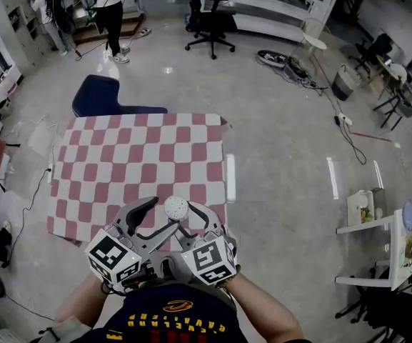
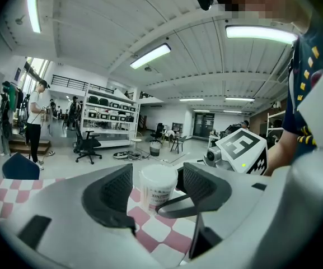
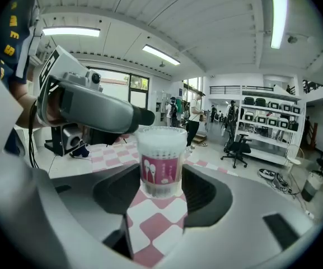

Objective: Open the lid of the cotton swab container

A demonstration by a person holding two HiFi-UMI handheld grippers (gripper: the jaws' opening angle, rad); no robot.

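cotton swab container (image 3: 160, 161): light, smooth plastic, probably slippery
right gripper (image 3: 161, 178): grasping its base
left gripper (image 2: 157, 179): released; should take the lid (image 3: 160, 132) rim

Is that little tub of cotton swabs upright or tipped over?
Upright: the tub stands straight, top upward, held in the right gripper.

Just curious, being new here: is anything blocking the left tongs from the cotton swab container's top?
Nothing visible. The left tongs stand open with the cotton swab container right ahead; only the right tongs grip it lower down.
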